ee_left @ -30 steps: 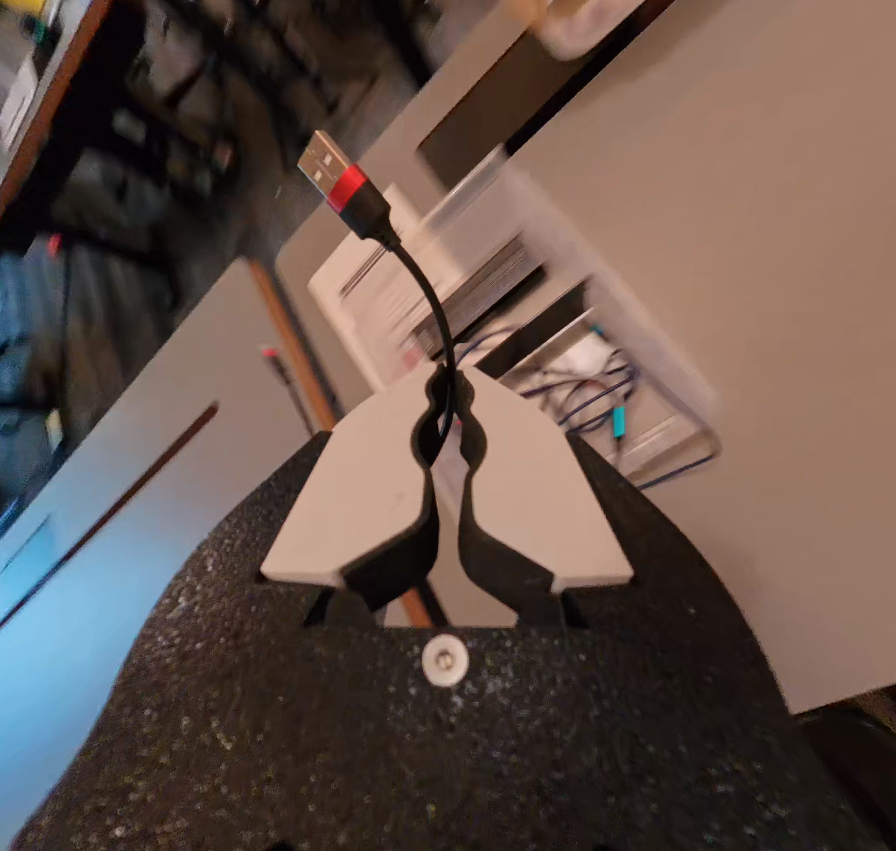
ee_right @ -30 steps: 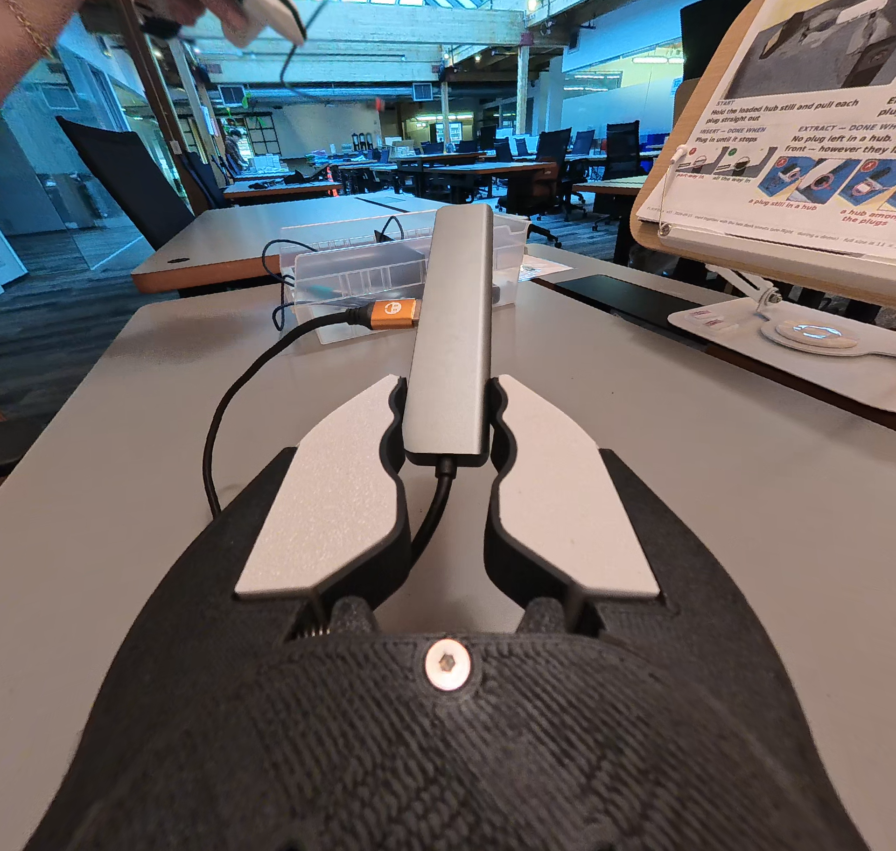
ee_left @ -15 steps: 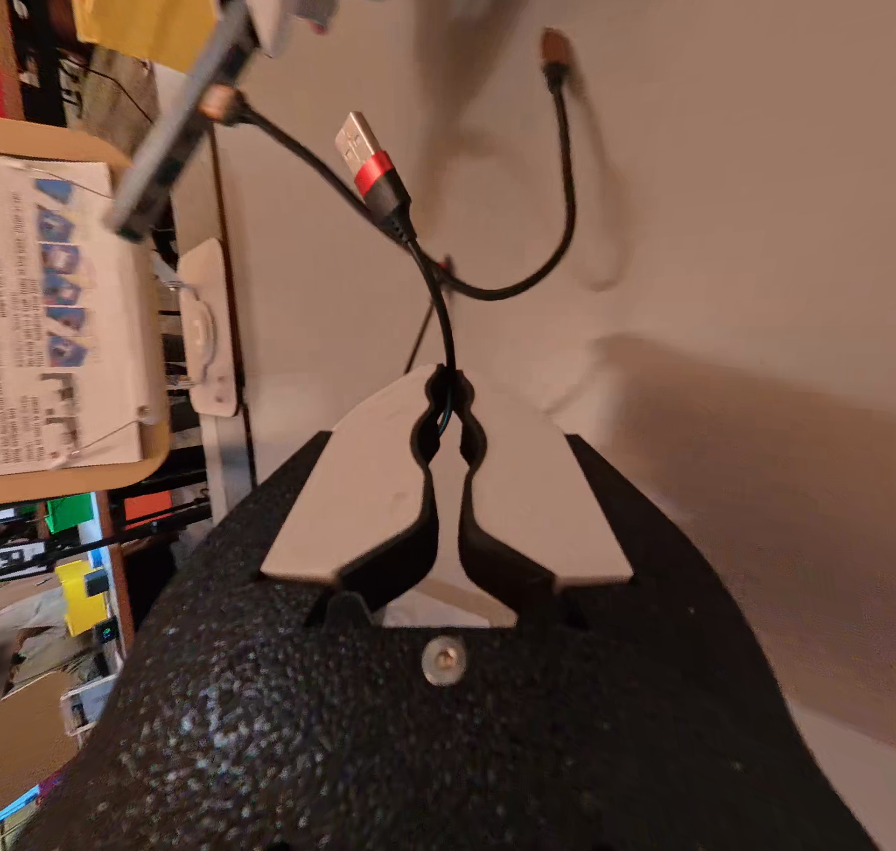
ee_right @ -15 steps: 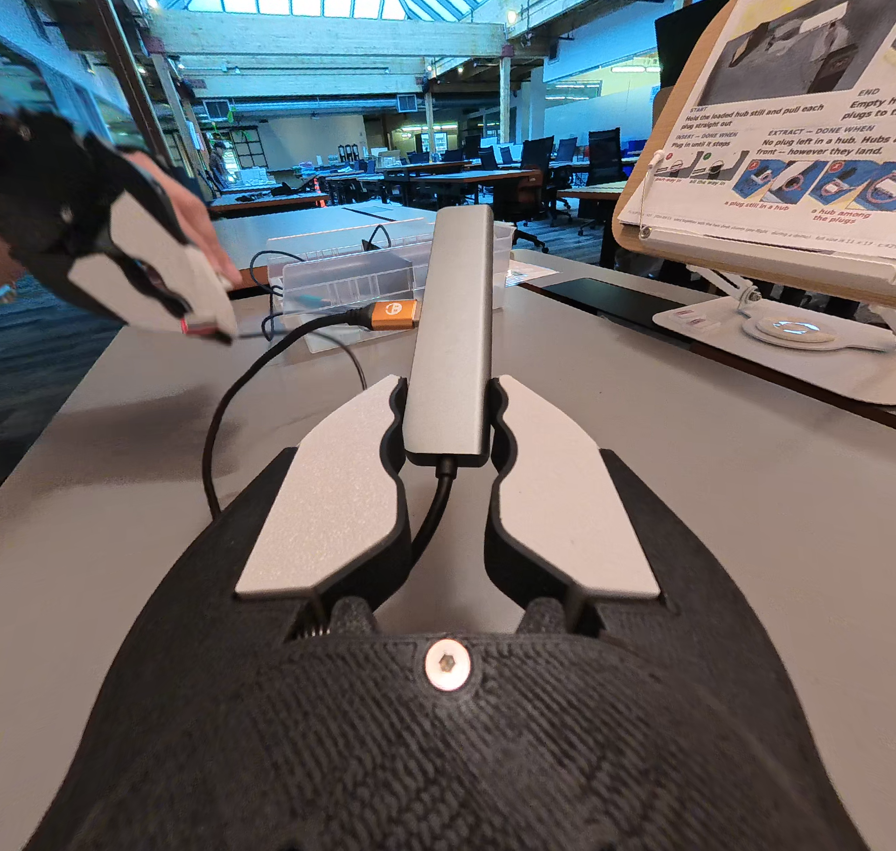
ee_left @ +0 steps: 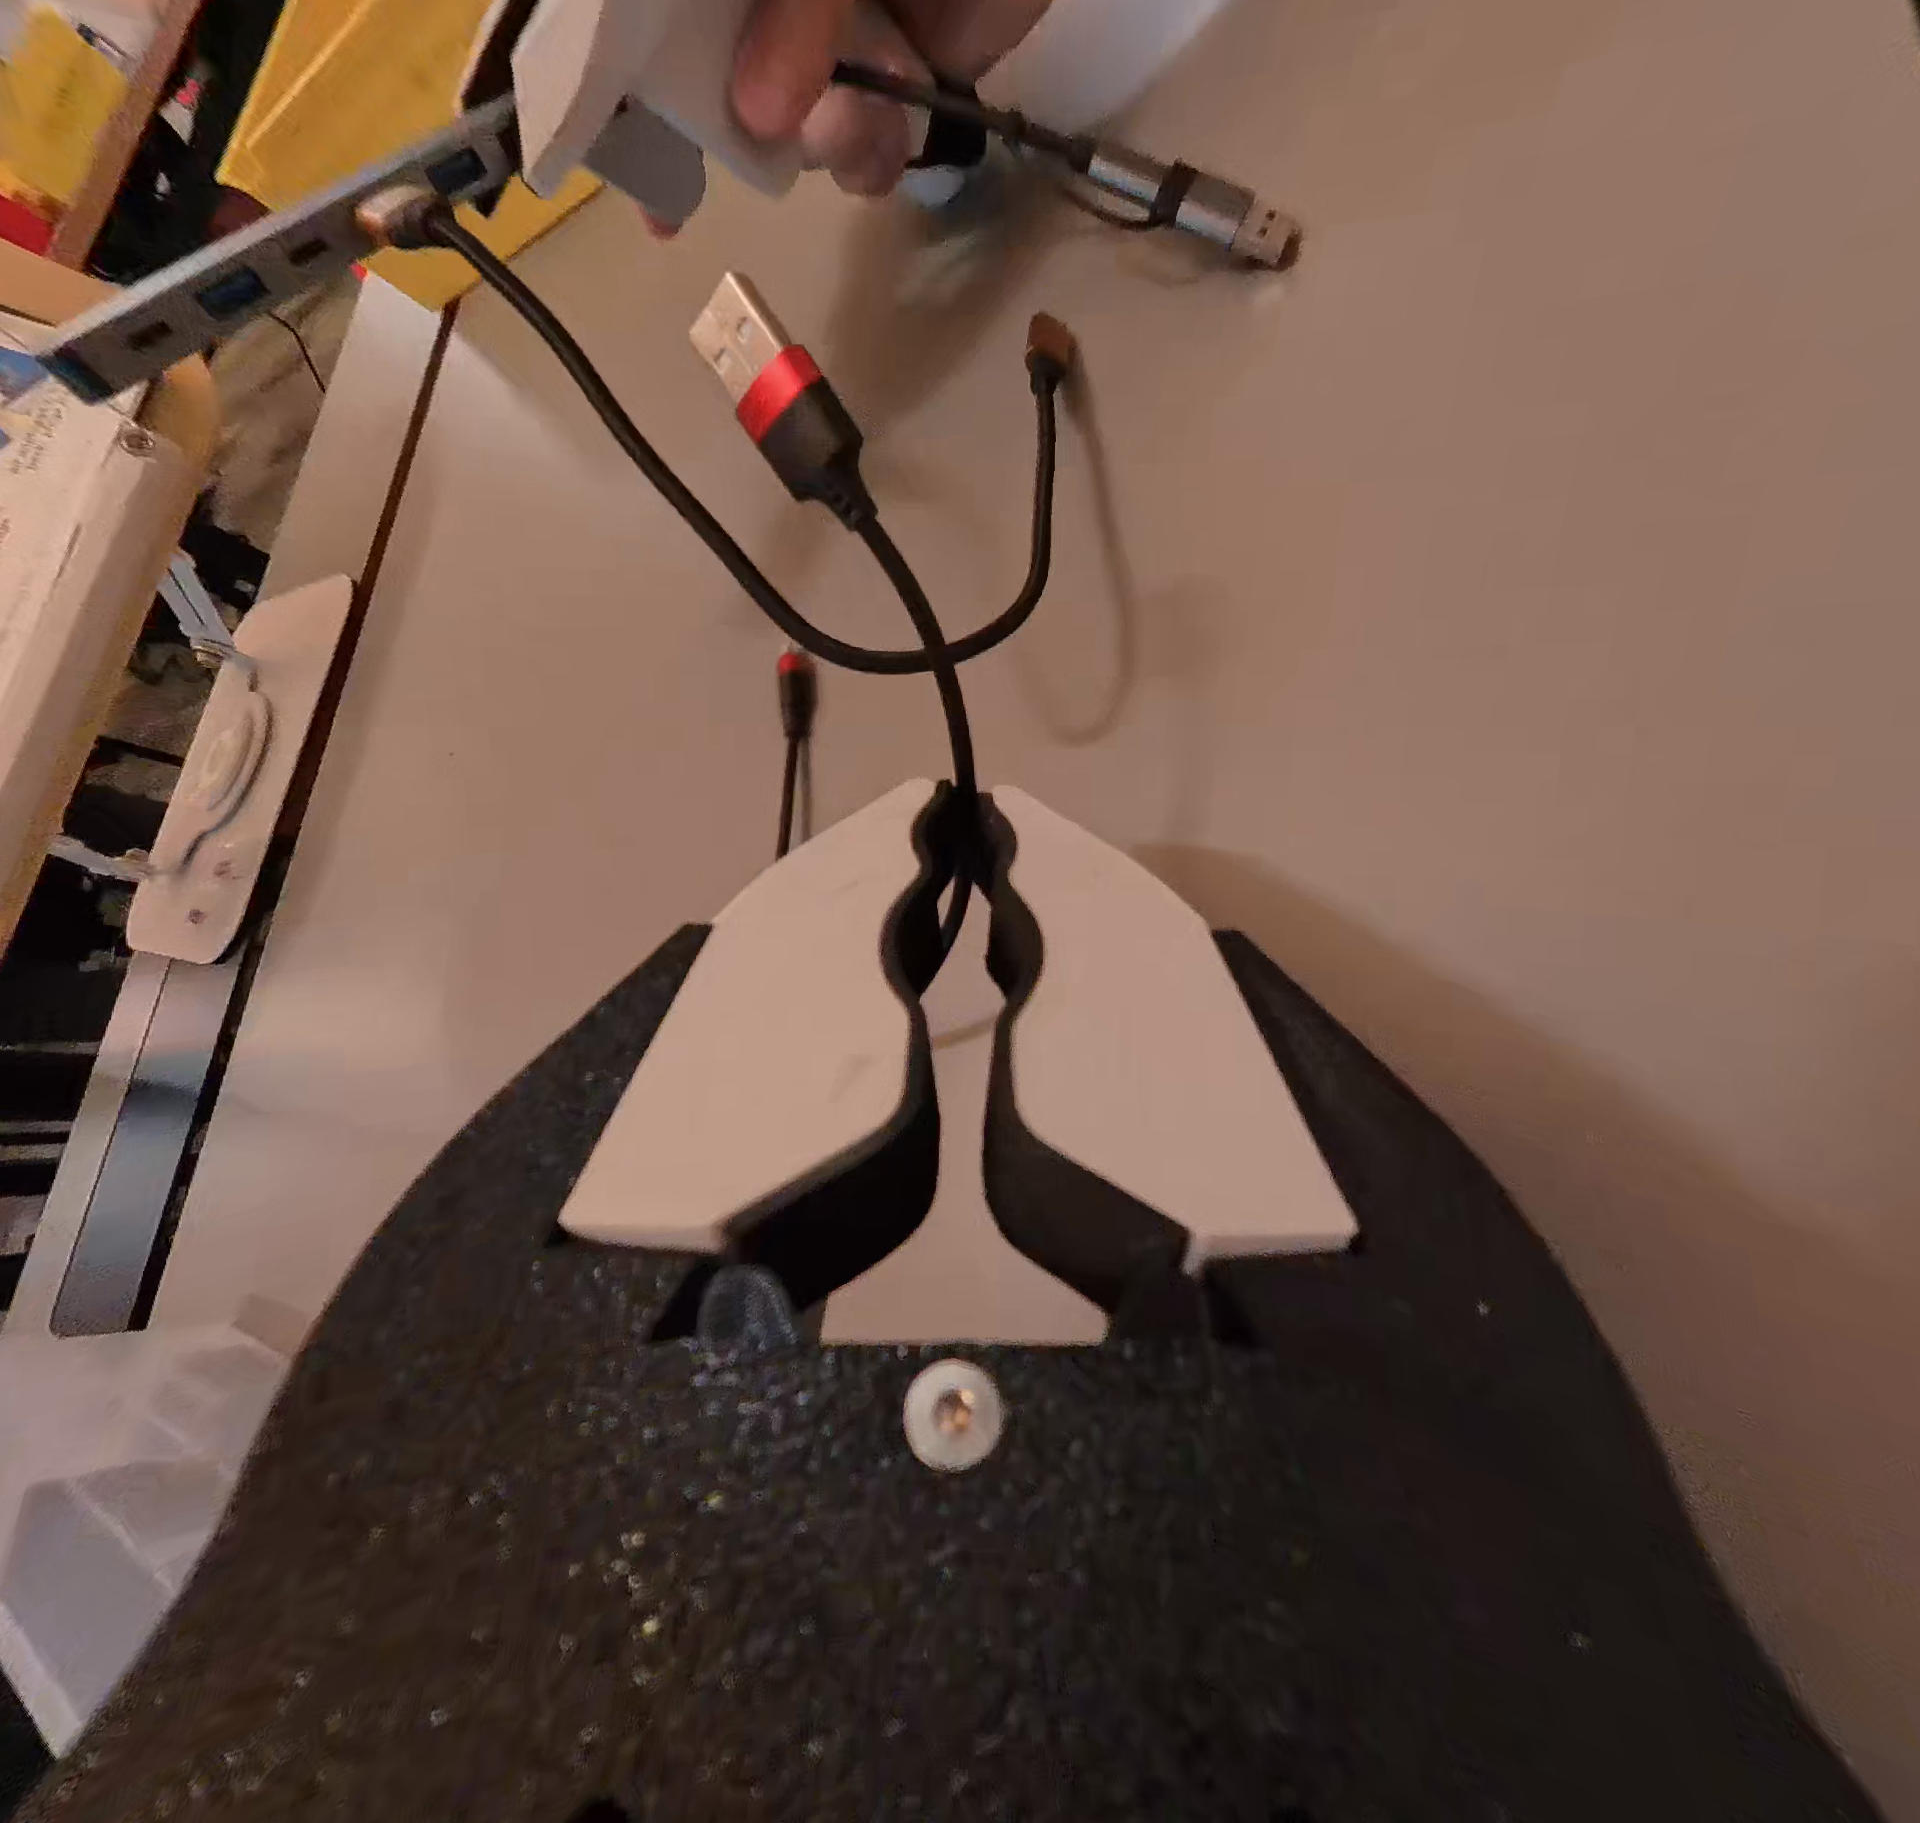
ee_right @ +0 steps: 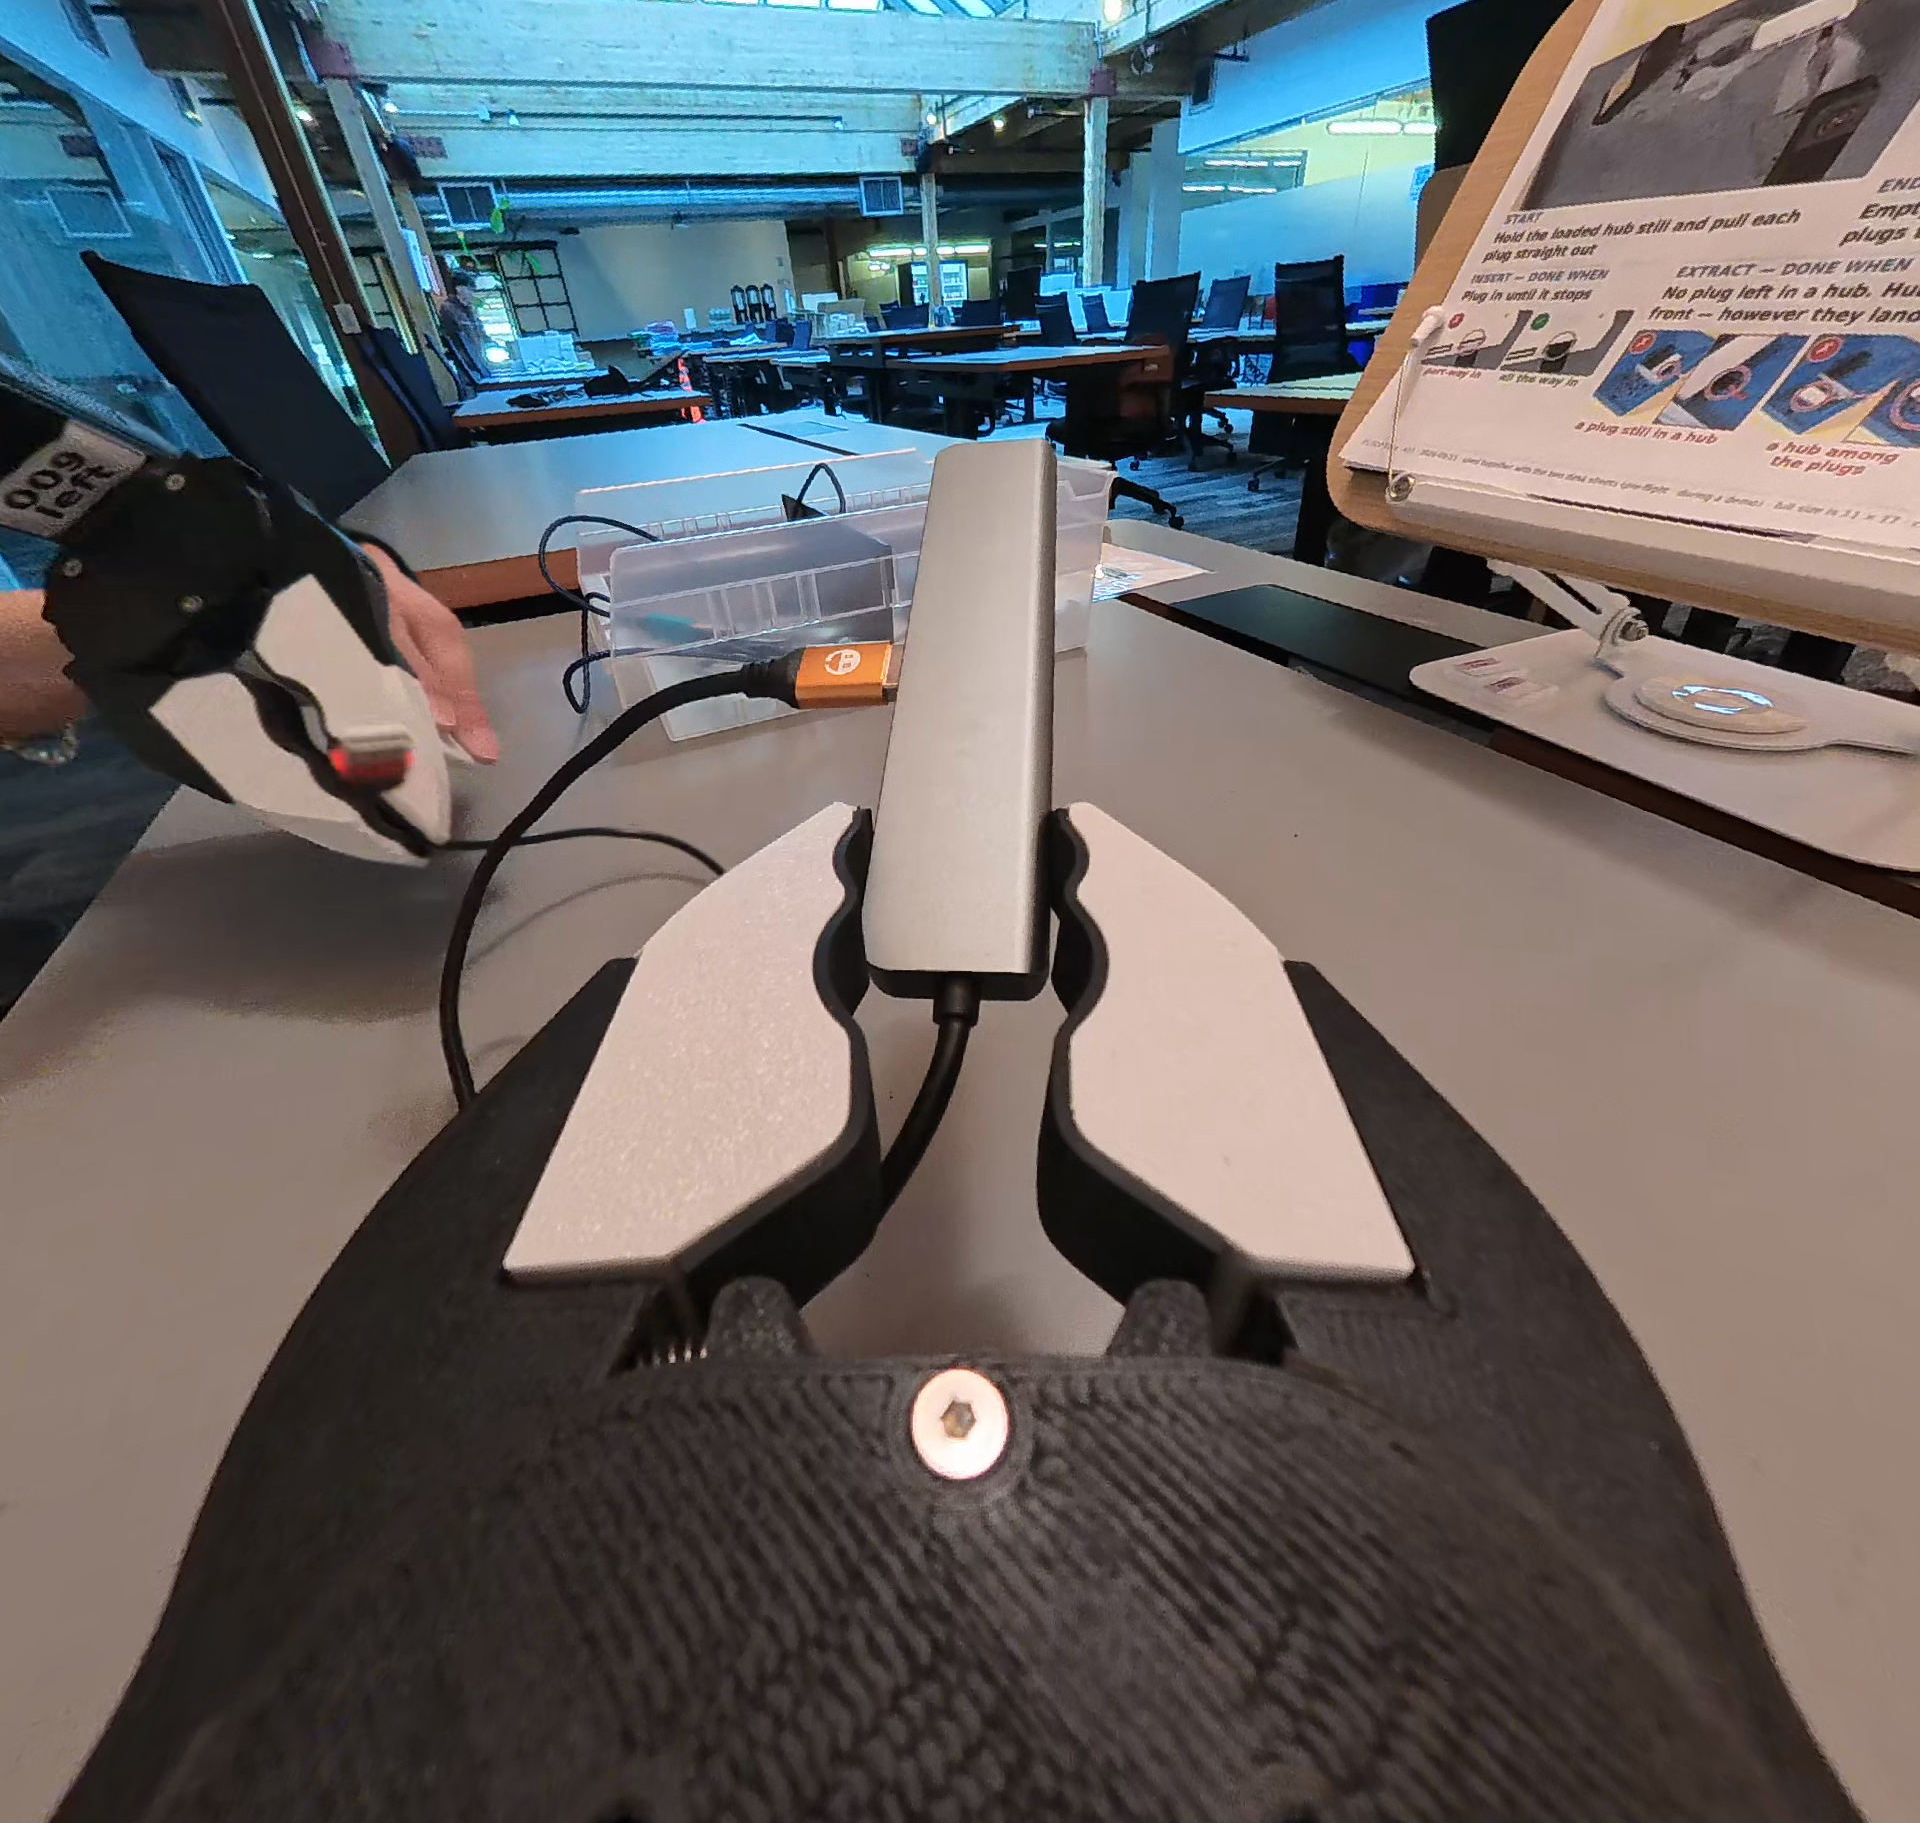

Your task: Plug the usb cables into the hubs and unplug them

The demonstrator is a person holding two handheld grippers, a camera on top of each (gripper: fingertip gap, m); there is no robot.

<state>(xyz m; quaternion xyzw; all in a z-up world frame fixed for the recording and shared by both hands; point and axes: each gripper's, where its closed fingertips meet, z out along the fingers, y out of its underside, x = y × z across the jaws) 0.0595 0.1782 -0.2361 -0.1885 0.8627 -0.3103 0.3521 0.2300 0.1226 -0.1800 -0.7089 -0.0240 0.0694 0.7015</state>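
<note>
Left tool [ee_left: 961,807] clamped on thin black cable behind red-collared USB plug [ee_left: 774,381], plug left free for insertion; right tool [ee_right: 961,838] clamped on slim grey aluminium hub [ee_right: 971,693], ports presented.

Each tool has a rough, speckled black printed body, two flat pale-grey fingers [ee_right: 717,1056] with wavy black inner edges, and one silver hex screw [ee_right: 958,1424] at its centre. The left tool [ee_right: 358,765] carries a white label.
</note>
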